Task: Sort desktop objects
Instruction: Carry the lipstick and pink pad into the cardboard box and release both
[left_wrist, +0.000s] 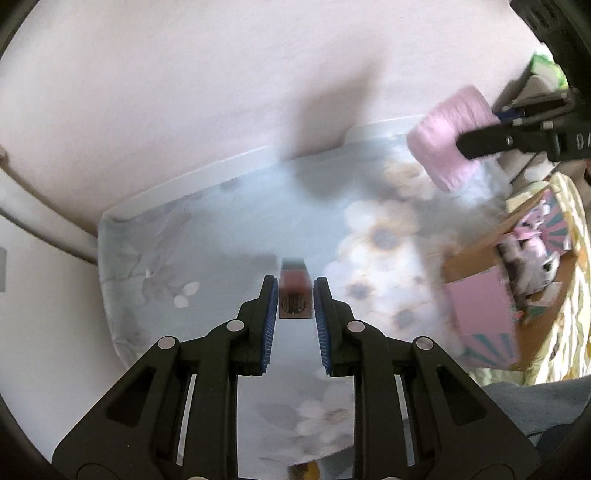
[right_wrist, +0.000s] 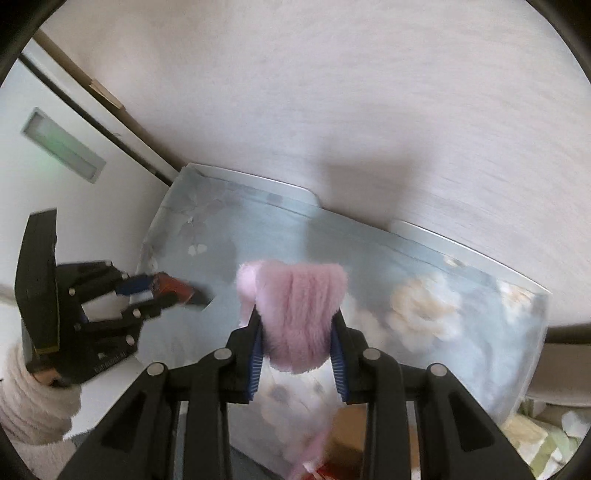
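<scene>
Blurred red-brown block (left_wrist: 294, 295) between tool (left_wrist: 294, 291) pads

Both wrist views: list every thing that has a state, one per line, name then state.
Left gripper: shut on the red block, held above the table.
Red block: clamped between the pads, lifted.
Right gripper: shut on the pink plush.
Pink plush: squeezed between the pads, hanging clear of the table.
Cardboard box: open, toys inside.
Floral tablecloth: spread flat.

Small red-brown block (left_wrist: 295, 293) between tongs (left_wrist: 295, 295)
</scene>
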